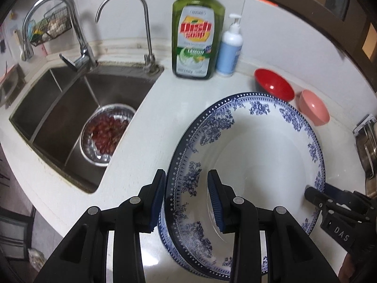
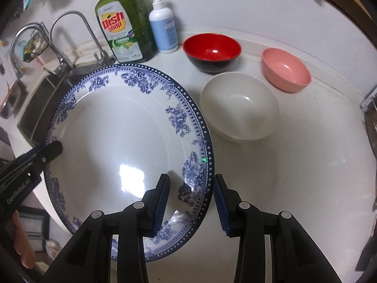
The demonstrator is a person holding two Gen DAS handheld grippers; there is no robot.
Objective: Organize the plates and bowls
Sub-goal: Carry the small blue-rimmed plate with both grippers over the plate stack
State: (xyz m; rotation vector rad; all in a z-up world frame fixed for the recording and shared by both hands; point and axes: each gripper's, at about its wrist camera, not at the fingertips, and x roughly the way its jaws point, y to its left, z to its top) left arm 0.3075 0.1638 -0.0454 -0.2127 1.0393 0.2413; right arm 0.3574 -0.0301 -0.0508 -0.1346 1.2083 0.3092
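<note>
Right wrist view: plate (image 2: 113,127) rim between fingers of open right gripper (image 2: 191,200).

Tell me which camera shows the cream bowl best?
The right wrist view: the cream bowl sits fully in sight beside the blue-and-white plate, its inside visible. In the left wrist view that plate fills the space and the bowl cannot be seen.
</note>
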